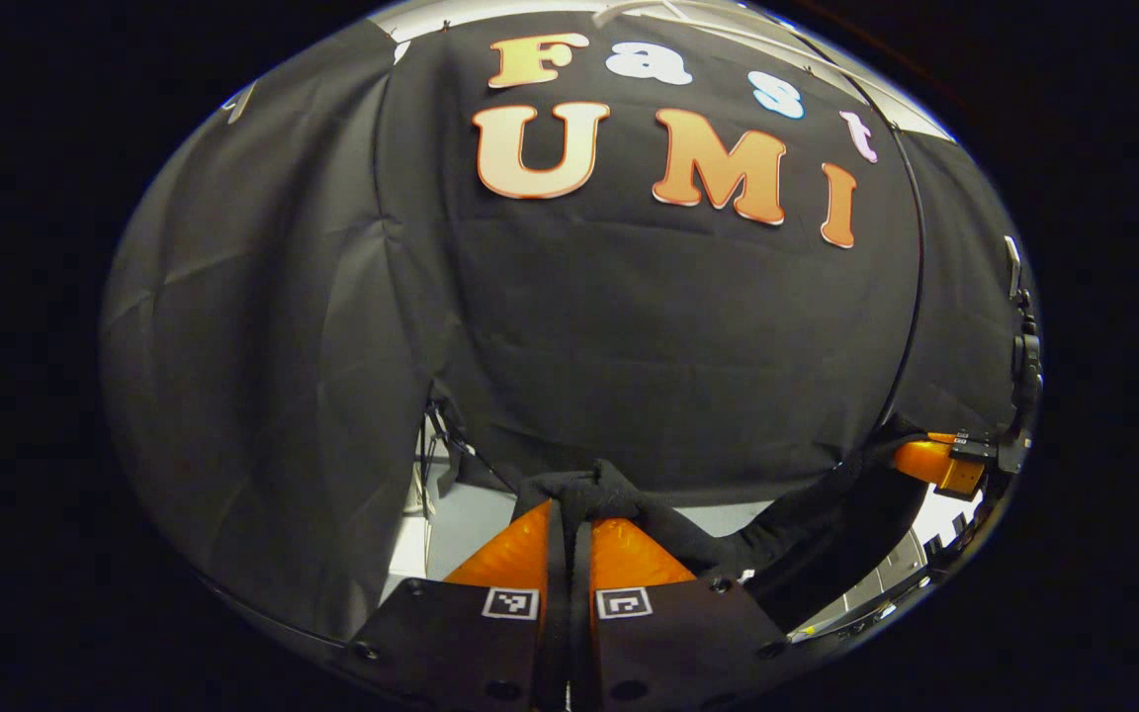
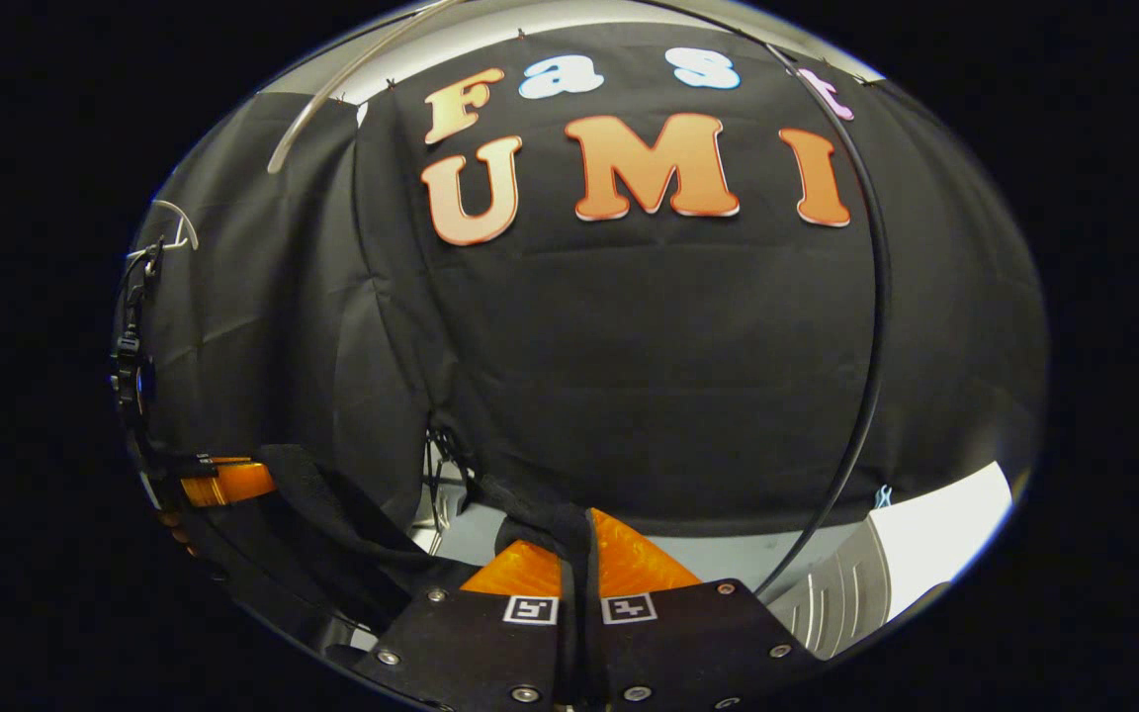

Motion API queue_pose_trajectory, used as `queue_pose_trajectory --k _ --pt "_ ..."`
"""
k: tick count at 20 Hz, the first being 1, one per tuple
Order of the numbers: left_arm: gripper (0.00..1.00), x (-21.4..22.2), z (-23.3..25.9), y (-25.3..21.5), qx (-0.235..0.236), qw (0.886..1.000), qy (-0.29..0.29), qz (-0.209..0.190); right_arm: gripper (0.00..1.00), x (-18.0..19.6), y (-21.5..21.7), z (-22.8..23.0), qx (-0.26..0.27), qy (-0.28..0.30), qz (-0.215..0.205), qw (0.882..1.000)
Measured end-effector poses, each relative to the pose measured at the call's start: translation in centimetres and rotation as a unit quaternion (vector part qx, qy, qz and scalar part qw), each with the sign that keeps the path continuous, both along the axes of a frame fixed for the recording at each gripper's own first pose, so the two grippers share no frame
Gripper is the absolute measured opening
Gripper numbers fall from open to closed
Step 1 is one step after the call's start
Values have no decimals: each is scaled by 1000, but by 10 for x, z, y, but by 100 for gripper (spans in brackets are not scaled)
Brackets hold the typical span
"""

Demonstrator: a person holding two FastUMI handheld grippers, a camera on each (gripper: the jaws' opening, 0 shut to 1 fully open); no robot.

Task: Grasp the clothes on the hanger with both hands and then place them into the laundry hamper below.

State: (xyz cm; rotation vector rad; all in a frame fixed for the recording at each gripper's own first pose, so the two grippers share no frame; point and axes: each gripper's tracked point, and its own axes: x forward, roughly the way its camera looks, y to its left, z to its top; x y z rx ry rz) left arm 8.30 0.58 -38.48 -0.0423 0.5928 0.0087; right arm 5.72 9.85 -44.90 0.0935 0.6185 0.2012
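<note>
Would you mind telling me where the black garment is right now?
The garment hangs stretched between the two claws: pinched in the left claw in the left gripper view, and in the right claw in the right gripper view.

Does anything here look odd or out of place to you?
Nothing stands out. The left gripper and right gripper each pinch the black garment, which hangs slack between them. No tear or spill is visible.

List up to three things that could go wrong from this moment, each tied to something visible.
1. The left gripper pinches only a small bunch of the black garment; it might slip out.
2. The right gripper holds a similarly thin fold.
3. The garment sags between the grippers, so it could snag while lowered.
</note>
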Motion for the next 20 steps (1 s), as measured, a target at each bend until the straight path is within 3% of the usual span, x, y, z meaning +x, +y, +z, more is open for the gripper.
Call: queue_pose_trajectory --k 7,13,20 --pt "7 -17 -108 -35 -24 995 99 -15 2 -33 14 -99 -23 88 14 996" --pt "7 -39 -207 -61 -39 980 193 -6 4 -52 14 -181 -44 163 17 986" --pt "8 -65 -278 -71 -42 967 252 8 5 -75 12 -259 -67 226 8 972"
